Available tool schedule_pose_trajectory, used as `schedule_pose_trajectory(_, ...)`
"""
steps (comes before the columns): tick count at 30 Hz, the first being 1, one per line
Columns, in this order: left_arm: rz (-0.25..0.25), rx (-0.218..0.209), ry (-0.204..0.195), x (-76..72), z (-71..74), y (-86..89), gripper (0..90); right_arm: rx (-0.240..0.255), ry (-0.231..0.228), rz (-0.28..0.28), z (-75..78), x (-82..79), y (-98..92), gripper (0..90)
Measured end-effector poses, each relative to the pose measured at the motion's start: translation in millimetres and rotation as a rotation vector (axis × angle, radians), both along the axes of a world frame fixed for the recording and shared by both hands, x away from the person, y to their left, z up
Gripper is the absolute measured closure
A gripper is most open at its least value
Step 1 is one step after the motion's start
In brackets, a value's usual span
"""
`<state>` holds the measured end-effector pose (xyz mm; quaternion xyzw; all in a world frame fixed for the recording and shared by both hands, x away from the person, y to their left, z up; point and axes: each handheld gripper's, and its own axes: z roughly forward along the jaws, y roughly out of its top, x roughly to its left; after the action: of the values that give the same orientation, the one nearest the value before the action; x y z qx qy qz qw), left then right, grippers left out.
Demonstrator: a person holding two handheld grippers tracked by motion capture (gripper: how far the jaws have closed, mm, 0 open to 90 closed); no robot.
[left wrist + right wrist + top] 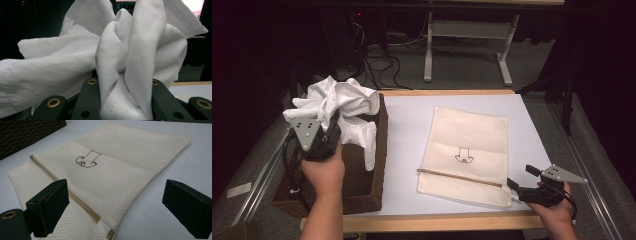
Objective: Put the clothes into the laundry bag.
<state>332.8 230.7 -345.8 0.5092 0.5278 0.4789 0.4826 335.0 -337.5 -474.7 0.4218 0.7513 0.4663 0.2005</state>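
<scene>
White cloth (120, 62) bunched between left gripper (328, 131) jaws — clamped; right gripper (523, 180) jaws apart — empty.

the brown woven basket (379, 150) walls off the left side of the table (407, 125), with bunched white cloth (344, 107) heaped above its rim. a bare strip of table runs between basket and cream mesh bag (467, 150). the bag lies flat, its zipper (459, 177) low across the near end. right of the bag, a narrow open margin reaches the edge.
</scene>
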Motion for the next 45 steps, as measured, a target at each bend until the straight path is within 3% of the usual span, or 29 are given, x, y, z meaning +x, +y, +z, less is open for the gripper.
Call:
schedule_pose_trajectory(13, -0.093, 0.003, -0.046, 3.9, 12.9, -44.0, 76.6, 0.002, -0.013, 0.002, 1.1, -0.3, -1.1, 7.8)
schedule_pose_trajectory(23, -0.182, -0.008, -0.041, 8.3, 8.6, -82.6, 76.6, 0.007, -0.017, 0.011, 0.9, -0.7, -1.1, 10.4)
schedule_pose_trajectory(33, -0.308, -0.012, -0.029, 1.5, -13.5, -128.8, 76.6, 0.007, -0.019, 0.033, 0.7, -1.3, -0.2, 15.1)
schedule_pose_trajectory(41, -0.378, -0.003, -0.017, -9.5, -35.4, -148.3, 76.4, 0.0, -0.012, 0.034, -0.1, -1.0, 3.8, 15.0)
schedule_pose_trajectory(45, -0.397, -0.002, -0.008, -14.7, -46.1, -153.4, 76.4, 0.003, -0.03, 0.051, -1.6, -0.8, 5.7, 15.6)
